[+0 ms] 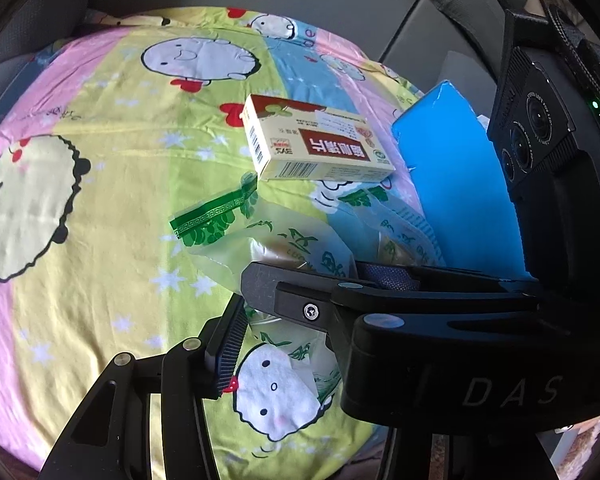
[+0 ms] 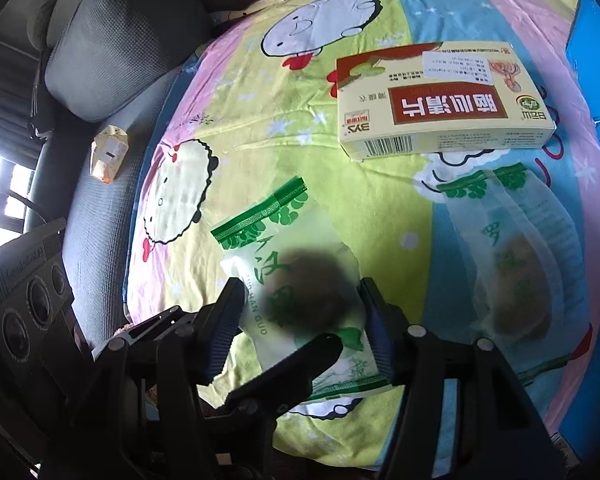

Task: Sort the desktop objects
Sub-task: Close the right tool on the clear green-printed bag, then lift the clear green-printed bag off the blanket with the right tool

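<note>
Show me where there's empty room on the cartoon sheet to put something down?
The wide bare patch of sheet left of the medicine box and green packet is free. It is crowded by the blue bin, where box, second packet and both grippers bunch together.

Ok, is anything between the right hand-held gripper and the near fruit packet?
Yes. The right hand-held gripper straddles the fruit packet, but a finger of the left hand-held gripper lies slanted across the packet's near end, between the right one's fingers. Nothing else visible is in the way.
</note>
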The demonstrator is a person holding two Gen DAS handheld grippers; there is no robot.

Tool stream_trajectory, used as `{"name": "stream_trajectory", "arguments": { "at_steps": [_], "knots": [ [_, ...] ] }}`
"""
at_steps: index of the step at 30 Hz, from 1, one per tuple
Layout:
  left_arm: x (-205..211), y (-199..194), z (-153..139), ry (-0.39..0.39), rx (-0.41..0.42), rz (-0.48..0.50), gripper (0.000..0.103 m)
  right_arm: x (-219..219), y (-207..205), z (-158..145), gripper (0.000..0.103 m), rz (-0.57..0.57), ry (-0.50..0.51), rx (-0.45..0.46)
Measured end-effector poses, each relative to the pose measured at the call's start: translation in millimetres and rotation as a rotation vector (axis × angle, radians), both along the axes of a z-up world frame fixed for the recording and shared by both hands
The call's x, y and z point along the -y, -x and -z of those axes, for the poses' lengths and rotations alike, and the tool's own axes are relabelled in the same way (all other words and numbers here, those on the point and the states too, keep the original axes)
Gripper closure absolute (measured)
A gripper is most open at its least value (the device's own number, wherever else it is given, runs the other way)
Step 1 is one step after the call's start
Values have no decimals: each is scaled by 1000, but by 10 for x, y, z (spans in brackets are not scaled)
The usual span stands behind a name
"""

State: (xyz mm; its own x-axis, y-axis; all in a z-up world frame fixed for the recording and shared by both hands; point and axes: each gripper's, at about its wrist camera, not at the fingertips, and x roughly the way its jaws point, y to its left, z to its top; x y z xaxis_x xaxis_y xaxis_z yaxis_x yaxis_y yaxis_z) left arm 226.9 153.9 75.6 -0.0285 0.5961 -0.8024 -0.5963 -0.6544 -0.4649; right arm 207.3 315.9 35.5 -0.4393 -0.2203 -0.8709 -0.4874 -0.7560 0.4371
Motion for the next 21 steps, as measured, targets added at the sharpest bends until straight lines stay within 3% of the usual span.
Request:
{"name": "stream_trajectory", "arguments": {
  "at_steps": [21],
  "knots": [
    [-35,-226,-611,-24,-168,79,53,169,-290,-611,45,45,-80,-145]
  ]
}}
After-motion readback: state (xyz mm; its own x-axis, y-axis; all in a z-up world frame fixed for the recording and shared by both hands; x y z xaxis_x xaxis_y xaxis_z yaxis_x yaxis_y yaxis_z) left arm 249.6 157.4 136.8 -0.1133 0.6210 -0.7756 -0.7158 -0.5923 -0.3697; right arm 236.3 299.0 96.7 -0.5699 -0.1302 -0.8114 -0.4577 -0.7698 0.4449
